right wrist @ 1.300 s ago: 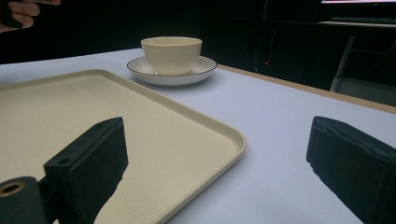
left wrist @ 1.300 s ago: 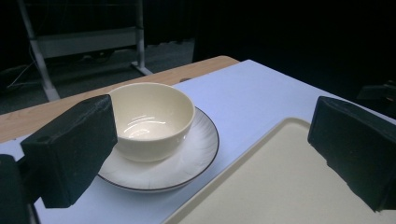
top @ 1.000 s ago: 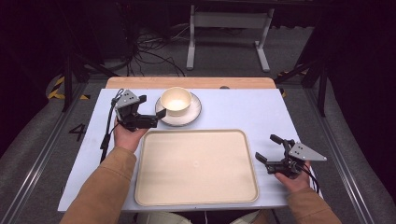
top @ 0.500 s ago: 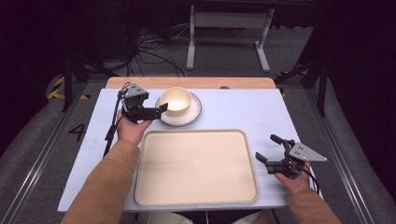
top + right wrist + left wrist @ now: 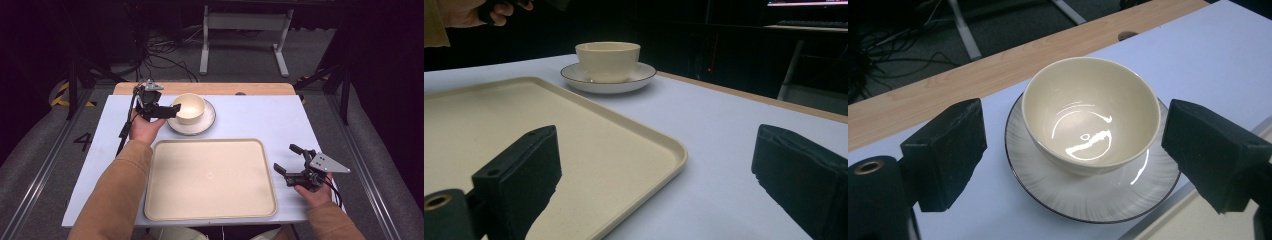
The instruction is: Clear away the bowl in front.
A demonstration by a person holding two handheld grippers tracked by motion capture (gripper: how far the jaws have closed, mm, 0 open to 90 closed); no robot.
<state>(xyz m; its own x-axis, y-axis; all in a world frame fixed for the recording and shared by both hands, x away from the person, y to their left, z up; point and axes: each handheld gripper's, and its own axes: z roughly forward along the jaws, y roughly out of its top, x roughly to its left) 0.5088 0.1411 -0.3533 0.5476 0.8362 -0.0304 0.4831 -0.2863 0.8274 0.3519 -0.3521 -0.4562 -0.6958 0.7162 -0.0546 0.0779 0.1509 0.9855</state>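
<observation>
A cream bowl (image 5: 189, 107) (image 5: 1090, 112) sits on a white saucer (image 5: 206, 122) (image 5: 1098, 200) at the far middle of the table. My left gripper (image 5: 172, 109) (image 5: 1073, 130) is open at the bowl's left side, one jaw on each side of it and apart from it. A large cream tray (image 5: 210, 177) (image 5: 574, 125) lies bare at the front centre. My right gripper (image 5: 284, 158) (image 5: 659, 160) rests open beside the tray's right edge, with nothing between its jaws. From there the bowl (image 5: 608, 60) and saucer (image 5: 644, 75) stand farther off.
The white table (image 5: 260, 120) has a wooden strip (image 5: 250, 88) along its far edge. Behind it are a metal stand (image 5: 240, 30) and cables (image 5: 160, 50) on the dark floor. The left gripper's cable (image 5: 125, 125) trails across the table's left part.
My left gripper has moved right and forward until its jaws flank the bowl. The right gripper has stayed where it was.
</observation>
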